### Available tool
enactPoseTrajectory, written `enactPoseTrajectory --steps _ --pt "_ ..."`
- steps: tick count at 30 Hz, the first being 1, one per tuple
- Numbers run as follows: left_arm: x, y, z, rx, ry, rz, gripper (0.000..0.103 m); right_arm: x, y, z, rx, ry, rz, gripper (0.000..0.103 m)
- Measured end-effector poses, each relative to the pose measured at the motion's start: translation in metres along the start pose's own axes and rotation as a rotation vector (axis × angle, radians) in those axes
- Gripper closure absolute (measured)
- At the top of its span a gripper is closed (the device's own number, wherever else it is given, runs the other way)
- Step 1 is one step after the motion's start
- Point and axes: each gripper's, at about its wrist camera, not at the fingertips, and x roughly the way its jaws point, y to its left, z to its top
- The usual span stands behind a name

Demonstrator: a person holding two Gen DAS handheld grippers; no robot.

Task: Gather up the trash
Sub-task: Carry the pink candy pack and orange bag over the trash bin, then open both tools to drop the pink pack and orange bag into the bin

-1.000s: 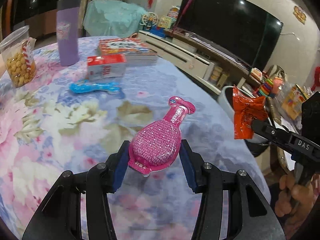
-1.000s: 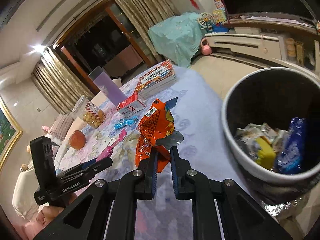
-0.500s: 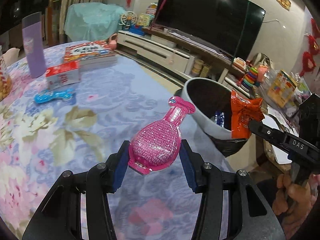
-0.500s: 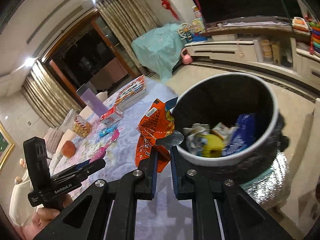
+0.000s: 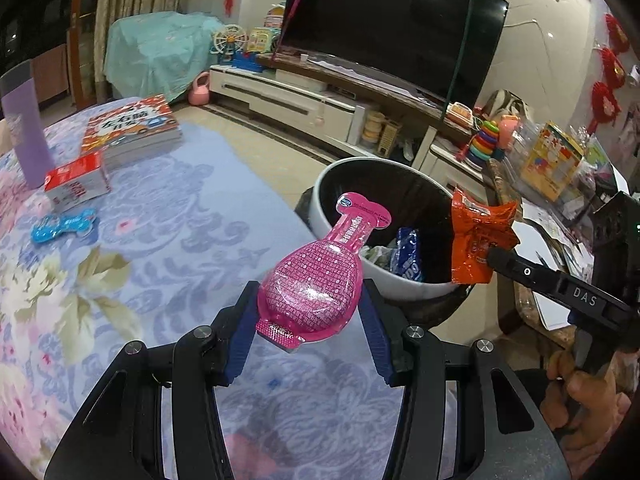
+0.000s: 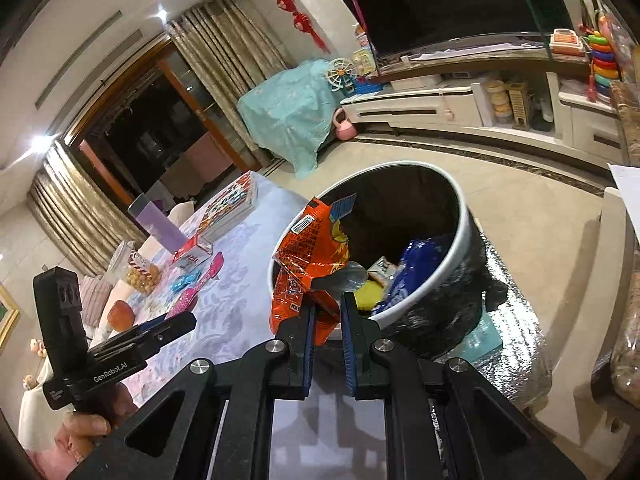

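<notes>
Left gripper (image 5: 308, 316) fingers clamped on pink bottle-shaped packet (image 5: 320, 284) just beside the trash bin (image 5: 340, 168), right gripper (image 6: 326, 312) fingers pinched narrow on orange snack wrapper (image 6: 312, 256) above bin's near rim, blue wrapper (image 6: 412, 272) lay inside bin

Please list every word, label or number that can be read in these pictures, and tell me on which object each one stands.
"DAS": on the side of the right gripper.
"GenRobot.AI": on the side of the left gripper.
Large Chinese title on the book on the table: too blurred to read surely.
Print on the pink packet, orange wrapper, red box and blue wrapper in the bin: too small.
</notes>
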Motion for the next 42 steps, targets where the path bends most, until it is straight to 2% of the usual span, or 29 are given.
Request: enactPoseTrajectory --steps 18,32,42 --pt "0.030 -0.036 0.023 0.059 0.027 -0.005 0.054 0.009 -0.020 0.021 -0.005 0.006 -0.046 0.091" --pt "0.058 -0.052 0.037 0.082 0.050 -0.002 0.054 0.020 -0.028 0.038 -0.024 0.028 -0.072 0.090" --pt "0.063 -0.056 0.039 0.082 0.054 -0.001 0.053 0.026 -0.028 0.043 -0.036 0.038 -0.080 0.087"
